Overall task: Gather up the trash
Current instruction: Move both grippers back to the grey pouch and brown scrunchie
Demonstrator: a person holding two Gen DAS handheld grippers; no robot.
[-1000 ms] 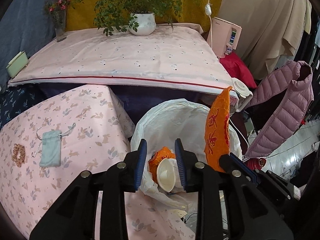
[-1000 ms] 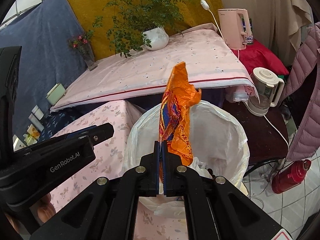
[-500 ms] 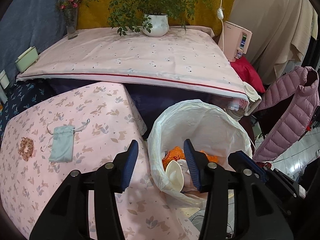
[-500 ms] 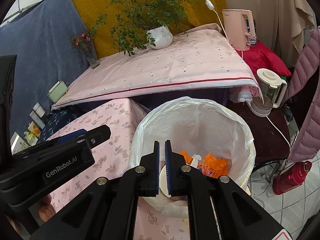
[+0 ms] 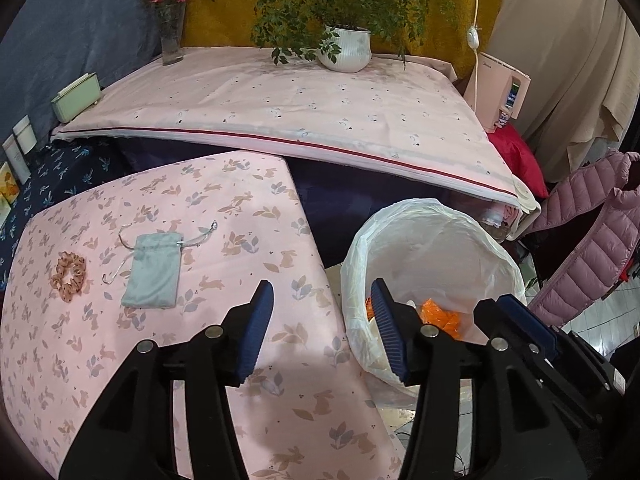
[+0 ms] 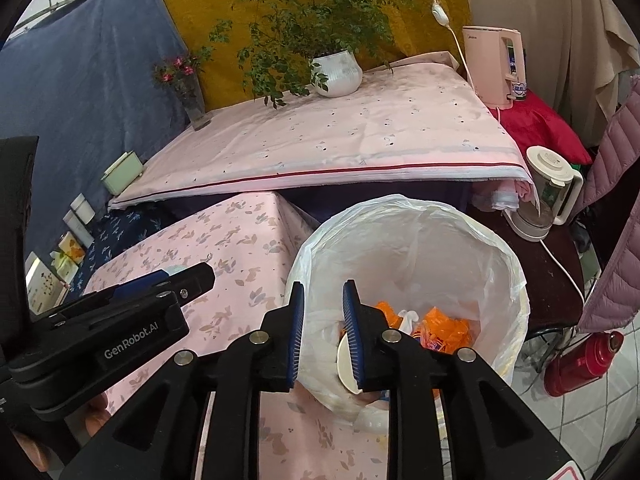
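Observation:
A bin lined with a white plastic bag point(image 6: 496, 240) stands beside the pink rabbit-print table point(image 5: 248, 216). Orange wrappers point(image 6: 444, 328) and a white paper cup point(image 6: 344, 364) lie in the bag. The bag also shows in the left wrist view point(image 5: 492, 248), with orange wrappers point(image 5: 438, 316) inside. My right gripper point(image 6: 322, 332) is open and empty above the bag's near rim. My left gripper point(image 5: 322, 332) is open and empty over the table's right edge, next to the bag.
A grey drawstring pouch point(image 5: 154, 270) and a tan scrunchie point(image 5: 69, 274) lie on the table. A larger covered table point(image 5: 304, 100) with a potted plant point(image 5: 344, 52) stands behind. A kettle point(image 6: 548, 196), red thermos point(image 6: 580, 360) and pink jacket point(image 5: 592, 240) are at the right.
My right gripper let go of the orange wrapper, which dropped into the bag, then opened wider. My left gripper opened wider and moved left, over the table's edge.

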